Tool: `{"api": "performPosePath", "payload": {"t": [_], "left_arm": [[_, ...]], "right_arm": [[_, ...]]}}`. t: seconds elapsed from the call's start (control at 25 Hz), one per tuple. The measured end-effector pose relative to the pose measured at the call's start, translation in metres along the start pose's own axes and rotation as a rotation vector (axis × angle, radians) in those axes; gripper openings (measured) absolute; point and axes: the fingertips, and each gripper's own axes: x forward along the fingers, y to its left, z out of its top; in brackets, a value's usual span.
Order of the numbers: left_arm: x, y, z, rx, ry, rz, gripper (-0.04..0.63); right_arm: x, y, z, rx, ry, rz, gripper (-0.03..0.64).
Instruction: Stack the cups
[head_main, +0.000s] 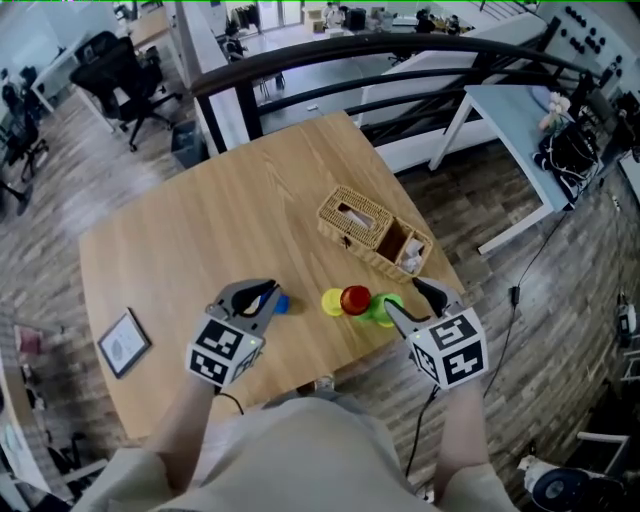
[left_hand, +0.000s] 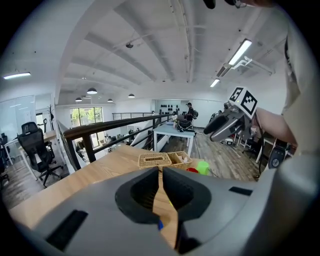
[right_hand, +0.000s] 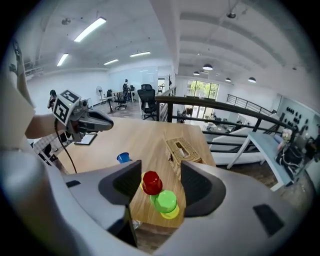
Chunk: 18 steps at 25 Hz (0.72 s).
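Beige cloth of the person's shirt (head_main: 300, 450) fills the bottom middle of the head view, with both forearms reaching up from it. At lower left the left hand-held gripper (head_main: 268, 292) hangs over the wooden counter (head_main: 200, 230). Its own view shows the left hand-held gripper (left_hand: 161, 175) with jaws drawn together to a thin slit and nothing between them. A blue cup (head_main: 281, 303) stands on the counter just beside its tips. At lower right the right hand-held gripper (head_main: 410, 300) is held above the counter's near edge. In its own view the right hand-held gripper (right_hand: 161, 172) has its jaws standing wide and gripping nothing. Seen through that gap, the red cup (right_hand: 151, 182) and the green cup (right_hand: 165, 201) stand close together on the counter below, clear of both jaws. In the head view a yellow cup (head_main: 332, 302), the red cup (head_main: 355, 299) and the green cup (head_main: 385, 308) form a short row near the counter's lower right edge, to the right of the blue cup (right_hand: 123, 157). Above the row, right of centre, lies a wicker basket (head_main: 350, 205). A framed card (head_main: 124, 343) lies at the counter's far left.
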Motion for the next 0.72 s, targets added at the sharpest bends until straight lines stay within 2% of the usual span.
{"api": "performPosePath", "payload": {"t": [0.28,0.52,0.72], "left_arm": [[-0.035,0.006,0.008,0.006,-0.039,0.047,0.043],[-0.063,0.014,-0.003,-0.005,-0.032,0.081,0.043],[-0.076,0.025,-0.012,-0.019,-0.029,0.107,0.043]], "right_arm": [[-0.029,0.035,0.034,-0.06,-0.103,0.008,0.239],[-0.027,0.068,0.038,-0.095,-0.109,0.063,0.239],[-0.013,0.107,0.048,-0.139,-0.105,0.144,0.239]]}}
